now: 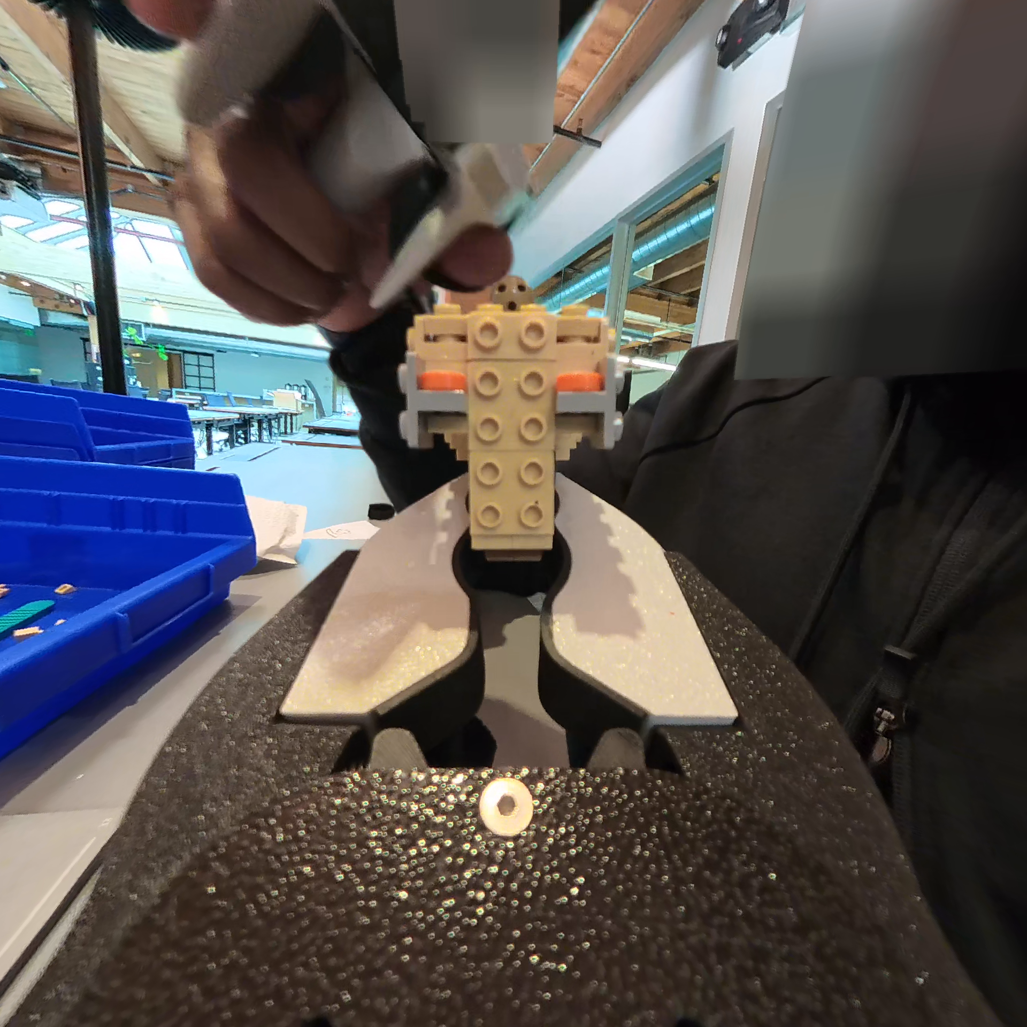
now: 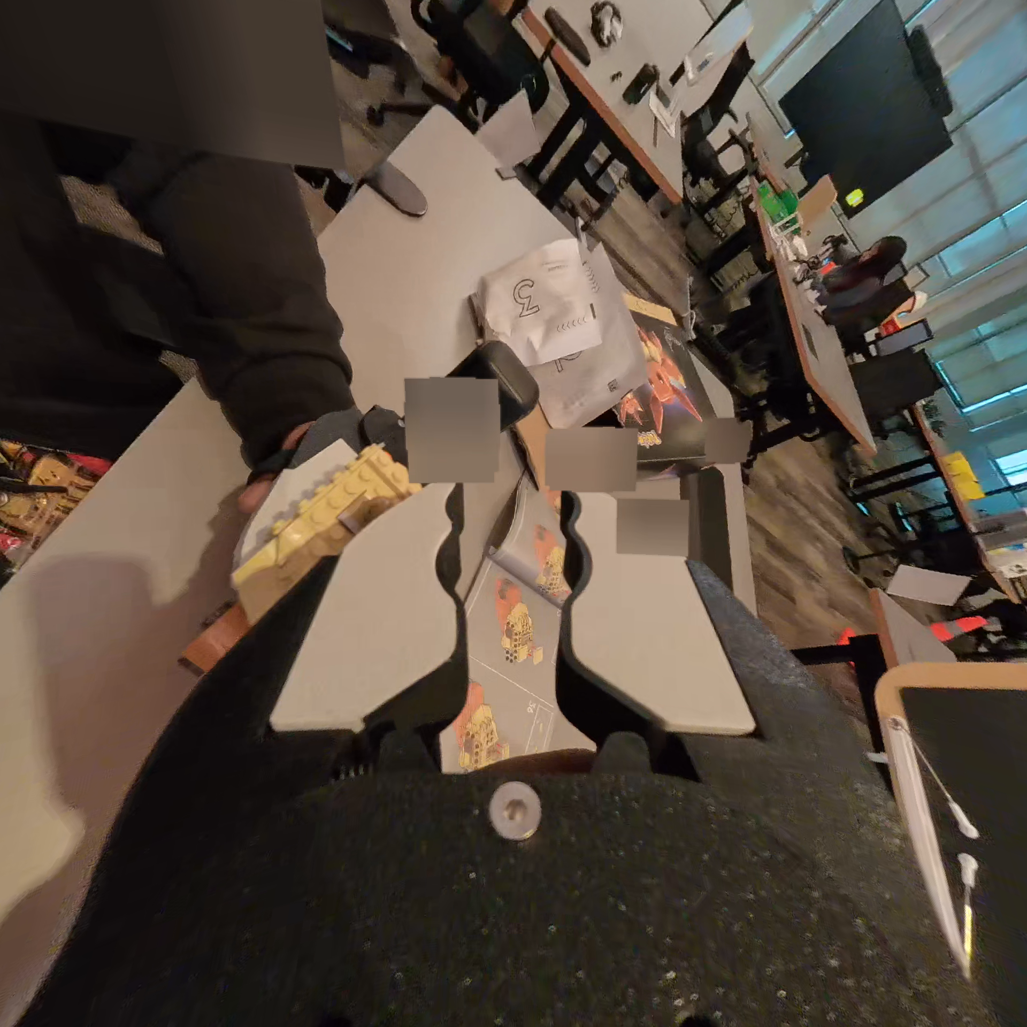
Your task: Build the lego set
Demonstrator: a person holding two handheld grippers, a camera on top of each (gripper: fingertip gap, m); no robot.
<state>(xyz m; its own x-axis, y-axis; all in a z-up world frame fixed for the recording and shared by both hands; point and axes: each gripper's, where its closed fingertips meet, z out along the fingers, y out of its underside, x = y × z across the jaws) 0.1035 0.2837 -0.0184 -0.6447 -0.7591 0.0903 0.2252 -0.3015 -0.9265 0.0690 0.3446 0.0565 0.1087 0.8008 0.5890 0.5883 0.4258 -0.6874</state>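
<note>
A tan lego assembly with grey side brackets and orange round pieces stands upright in my left gripper, which is shut on its lower stem. The right gripper, held in a hand and blurred, hangs just above and left of the assembly's top. In the right wrist view my right gripper is open and empty. The same assembly sits just left of the right gripper's left finger, held by the left gripper's grey finger. An open instruction booklet shows through the gap.
Blue parts bins with small loose pieces stand to the left on the grey table. White numbered bags and the set's dark box lie beyond the booklet. A person in a dark jacket is close behind.
</note>
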